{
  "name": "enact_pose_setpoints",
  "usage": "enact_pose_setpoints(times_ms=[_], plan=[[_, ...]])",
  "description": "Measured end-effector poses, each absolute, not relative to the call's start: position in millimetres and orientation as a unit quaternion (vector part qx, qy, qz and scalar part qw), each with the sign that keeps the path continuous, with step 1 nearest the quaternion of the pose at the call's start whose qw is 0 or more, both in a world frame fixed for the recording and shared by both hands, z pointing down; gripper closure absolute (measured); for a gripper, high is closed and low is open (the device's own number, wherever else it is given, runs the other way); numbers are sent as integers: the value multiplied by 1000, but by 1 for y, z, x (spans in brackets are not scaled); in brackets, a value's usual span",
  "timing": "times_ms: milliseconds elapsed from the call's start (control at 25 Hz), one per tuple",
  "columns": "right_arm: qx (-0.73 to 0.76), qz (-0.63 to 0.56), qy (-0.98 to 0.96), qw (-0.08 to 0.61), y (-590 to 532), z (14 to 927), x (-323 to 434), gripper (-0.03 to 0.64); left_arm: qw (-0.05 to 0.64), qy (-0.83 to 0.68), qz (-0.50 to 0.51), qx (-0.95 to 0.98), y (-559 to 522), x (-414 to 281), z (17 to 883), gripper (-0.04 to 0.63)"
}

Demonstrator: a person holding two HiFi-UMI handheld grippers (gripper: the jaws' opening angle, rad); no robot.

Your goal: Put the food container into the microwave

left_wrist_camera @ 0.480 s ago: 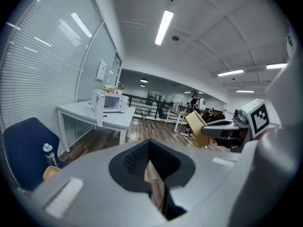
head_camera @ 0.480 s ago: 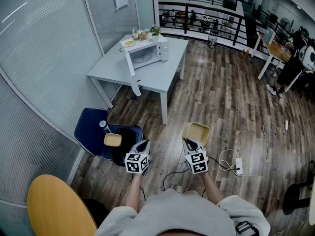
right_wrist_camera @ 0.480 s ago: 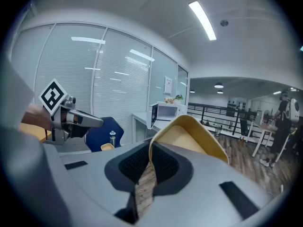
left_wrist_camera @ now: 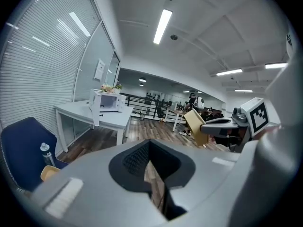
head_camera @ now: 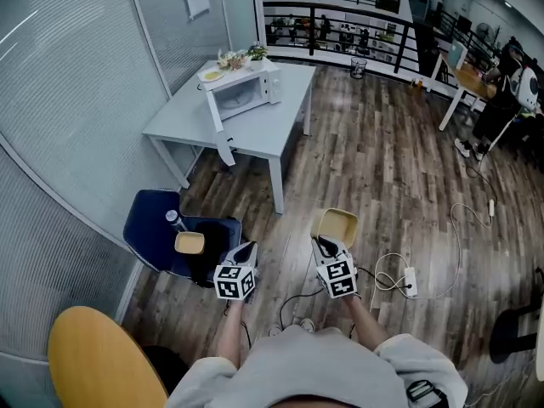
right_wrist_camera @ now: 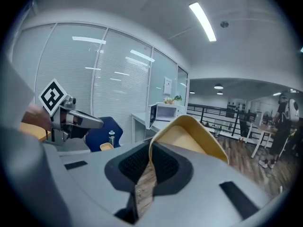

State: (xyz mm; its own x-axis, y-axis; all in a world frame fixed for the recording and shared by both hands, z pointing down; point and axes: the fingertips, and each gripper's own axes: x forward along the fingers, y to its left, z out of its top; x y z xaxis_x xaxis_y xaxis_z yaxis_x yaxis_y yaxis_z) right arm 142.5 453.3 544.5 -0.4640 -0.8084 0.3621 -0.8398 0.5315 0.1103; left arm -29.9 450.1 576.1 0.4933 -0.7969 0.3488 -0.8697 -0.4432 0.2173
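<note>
Two hand-held grippers jut out low in front of a person standing on a wood-plank floor [head_camera: 374,168]. The right gripper [head_camera: 323,243] is clamped on the rim of a tan food container [head_camera: 337,225]. Its dark pads pinch one wall, so the container stands tilted on edge with its hollow visible from above. The left gripper [head_camera: 248,250], just beside it, carries nothing. Its jaws are drawn together, with only a slit of floor showing between the pads. Each gripper bears a cube of square markers near the hand.

Left of the left gripper in the head view stands a dark blue chair [head_camera: 149,223]. On it are a bottle [head_camera: 173,219], a second tan container [head_camera: 189,243] and a black item [head_camera: 212,249]. To the right of the right gripper, a white power strip [head_camera: 411,283] and its looping cable lie on the floor. A round wooden tabletop [head_camera: 102,355] fills the lower left corner of that view.

Well ahead of both grippers, a white table [head_camera: 263,130] stands beside a glass wall with blinds. On it sits a white microwave [head_camera: 246,92] with its door [head_camera: 212,102] swung open, and a plate [head_camera: 212,75] and small plants [head_camera: 242,56] rest on top. The food container, held in the air over the floor, is well apart from the microwave. Beyond the table runs a black railing [head_camera: 340,11].
</note>
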Motion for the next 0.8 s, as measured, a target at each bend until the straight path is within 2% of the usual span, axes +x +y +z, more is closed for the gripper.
enact_pose_setpoints(times_ms=[800], plan=[[466, 52, -864, 185, 448, 560, 194, 588, 188, -501, 104, 838, 454, 30, 586, 584]])
